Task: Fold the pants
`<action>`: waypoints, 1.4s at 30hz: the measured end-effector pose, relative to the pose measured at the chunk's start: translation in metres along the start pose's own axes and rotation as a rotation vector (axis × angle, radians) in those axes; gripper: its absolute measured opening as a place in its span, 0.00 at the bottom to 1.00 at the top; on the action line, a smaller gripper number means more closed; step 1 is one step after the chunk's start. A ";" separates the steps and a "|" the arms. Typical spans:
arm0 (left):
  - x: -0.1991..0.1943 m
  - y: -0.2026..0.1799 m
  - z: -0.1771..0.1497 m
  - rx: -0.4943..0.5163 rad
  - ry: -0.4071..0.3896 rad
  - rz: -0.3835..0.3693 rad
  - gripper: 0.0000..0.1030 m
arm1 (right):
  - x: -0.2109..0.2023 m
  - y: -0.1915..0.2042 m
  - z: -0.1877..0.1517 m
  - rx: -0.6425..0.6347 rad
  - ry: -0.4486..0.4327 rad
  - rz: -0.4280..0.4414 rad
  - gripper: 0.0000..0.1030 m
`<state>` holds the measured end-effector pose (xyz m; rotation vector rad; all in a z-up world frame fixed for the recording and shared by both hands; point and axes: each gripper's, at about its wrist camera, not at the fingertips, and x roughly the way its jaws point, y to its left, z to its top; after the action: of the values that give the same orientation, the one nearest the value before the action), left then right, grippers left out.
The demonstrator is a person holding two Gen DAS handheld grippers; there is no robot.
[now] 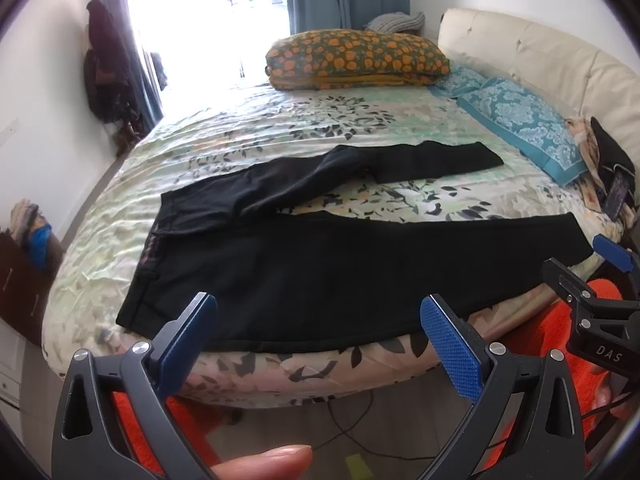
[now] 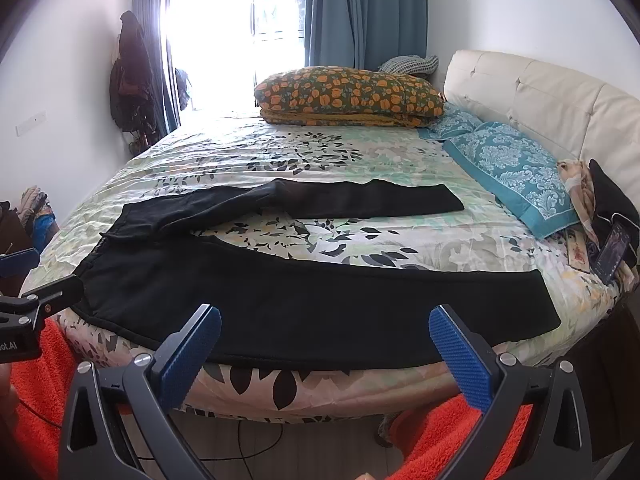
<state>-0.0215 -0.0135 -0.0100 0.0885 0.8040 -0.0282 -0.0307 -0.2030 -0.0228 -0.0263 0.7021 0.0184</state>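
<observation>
The black pants (image 2: 280,300) lie spread on the bed (image 2: 360,152), waistband toward the window-side end and hems toward the headboard (image 2: 540,92). The near leg runs along the bed's front edge; the far leg lies further in, angled away so that a wedge of floral cover shows between the two.

The cloth looks soft, limp and light, likely a knit: it should drape and sag when lifted, and it will not hold a crease unaided. A sensible hold would be at the firmer parts, the waistband corner and the hem of one leg, so the leg can be carried over onto the other without bunching.

The left tongs (image 1: 320,348) hang before the bed's front edge, opposite the seat of the pants, spread wide, holding nothing and touching nothing. The right tongs (image 2: 326,352) hang likewise before the near leg, wide apart and empty.
</observation>
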 end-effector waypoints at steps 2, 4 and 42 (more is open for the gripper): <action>0.000 -0.001 -0.001 0.006 0.005 0.005 0.99 | -0.001 0.000 0.000 -0.005 -0.002 -0.006 1.00; 0.001 -0.003 -0.002 0.014 0.009 0.010 0.99 | -0.003 0.001 0.000 -0.009 -0.007 -0.009 1.00; 0.019 -0.009 -0.013 0.030 0.086 0.059 0.99 | 0.011 -0.001 -0.007 0.017 0.053 -0.061 1.00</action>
<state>-0.0183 -0.0214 -0.0339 0.1422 0.8870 0.0197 -0.0270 -0.2039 -0.0347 -0.0323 0.7539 -0.0470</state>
